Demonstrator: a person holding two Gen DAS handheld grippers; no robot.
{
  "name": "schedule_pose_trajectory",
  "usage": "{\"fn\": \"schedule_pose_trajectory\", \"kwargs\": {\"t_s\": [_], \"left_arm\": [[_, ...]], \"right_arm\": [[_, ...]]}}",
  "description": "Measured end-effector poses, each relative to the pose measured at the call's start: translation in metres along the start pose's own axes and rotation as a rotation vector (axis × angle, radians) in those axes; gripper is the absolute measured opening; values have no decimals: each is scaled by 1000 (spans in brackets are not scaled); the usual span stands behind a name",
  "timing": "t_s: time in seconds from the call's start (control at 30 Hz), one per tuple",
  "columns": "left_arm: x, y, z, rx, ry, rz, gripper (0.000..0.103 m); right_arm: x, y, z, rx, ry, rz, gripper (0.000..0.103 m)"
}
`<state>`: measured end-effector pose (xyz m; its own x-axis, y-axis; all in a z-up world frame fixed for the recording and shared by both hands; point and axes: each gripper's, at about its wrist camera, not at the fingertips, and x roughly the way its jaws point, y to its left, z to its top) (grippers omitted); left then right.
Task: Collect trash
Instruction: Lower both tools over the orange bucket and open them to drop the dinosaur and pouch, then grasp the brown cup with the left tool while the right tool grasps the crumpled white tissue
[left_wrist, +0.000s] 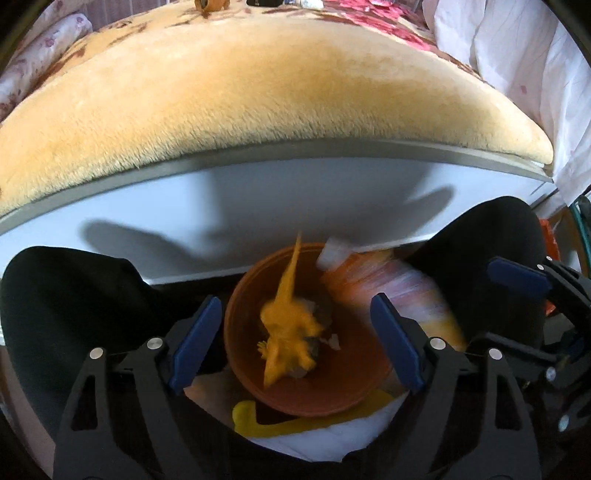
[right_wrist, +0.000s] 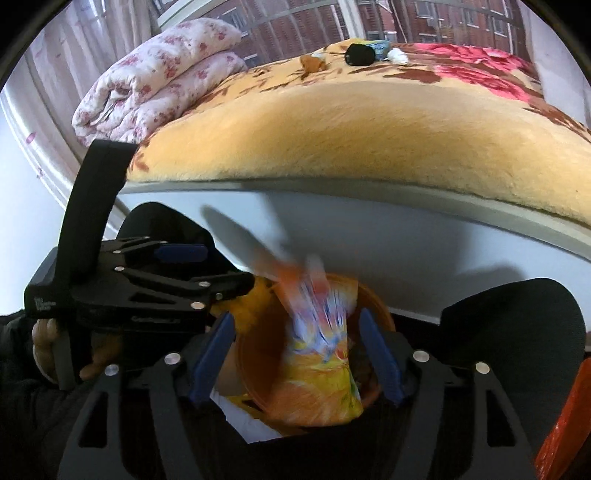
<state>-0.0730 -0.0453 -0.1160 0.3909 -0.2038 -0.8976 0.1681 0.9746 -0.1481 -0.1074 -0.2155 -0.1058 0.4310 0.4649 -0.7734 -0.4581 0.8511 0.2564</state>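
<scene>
Both hand-held grippers hang released over the orange bin (left_wrist: 325, 384) beside the bed (left_wrist: 258, 110). Left hand-held gripper (left_wrist: 295, 343) stands wide, a blurred yellow peel (left_wrist: 288, 325) loose between its fingers, inside the bin. Right hand-held gripper (right_wrist: 297, 354) is spread too, a blurred orange wrapper (right_wrist: 321, 369) between its fingers, touching neither, at the bin's mouth.

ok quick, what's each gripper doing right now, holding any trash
left gripper: open, holding nothing; blurred orange peel below it in the orange bowl.
right gripper: open, pads clear of the blurred snack bag.
</scene>
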Motion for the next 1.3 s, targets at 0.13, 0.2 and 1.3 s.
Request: {"fn": "schedule_pose_trajectory", "kwargs": {"t_s": [0.13,0.2,1.3], "left_arm": [[-1,1,0,-9,3,0,81],[-2,2,1,-14,1,0,81],[48,109,351,-287,-281,198,81]], "right_arm": [[-9,-7,1,21,-27,-18,69],[-12,-10,1,29,-37,-25,69],[-29,-89,107,204,-250,36,76]]}}
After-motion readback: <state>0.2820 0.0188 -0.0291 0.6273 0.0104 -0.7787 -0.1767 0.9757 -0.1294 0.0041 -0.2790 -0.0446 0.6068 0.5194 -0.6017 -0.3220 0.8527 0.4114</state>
